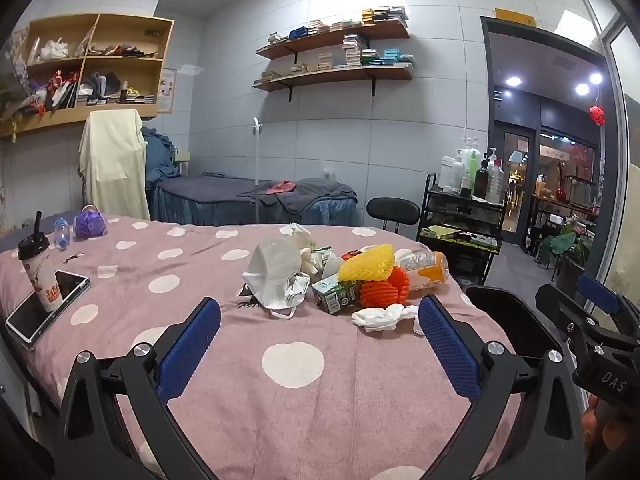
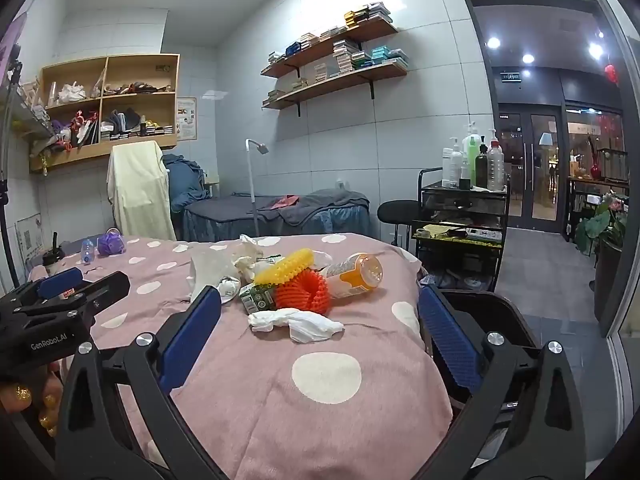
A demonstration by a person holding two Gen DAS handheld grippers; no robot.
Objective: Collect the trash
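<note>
A heap of trash lies on the pink dotted bedspread (image 1: 292, 364): a white face mask (image 1: 276, 276), a green carton (image 1: 336, 292), a yellow foam net (image 1: 366, 262), an orange foam net (image 1: 384, 290), an orange bottle on its side (image 1: 424, 270) and a crumpled white tissue (image 1: 384, 318). My left gripper (image 1: 320, 344) stands open just short of the heap, nothing between its fingers. My right gripper (image 2: 320, 340) is open too, facing the tissue (image 2: 296, 322), orange net (image 2: 302, 290) and bottle (image 2: 354, 276). A black bin (image 2: 480, 320) sits past the bed's right edge.
A lidded drink cup (image 1: 38, 272) stands on a tablet (image 1: 48, 304) at the left, with a small bottle (image 1: 62, 232) and a purple object (image 1: 90, 224) behind. A black trolley with bottles (image 1: 460, 216), a stool (image 1: 394, 210) and a second bed (image 1: 256, 196) lie beyond.
</note>
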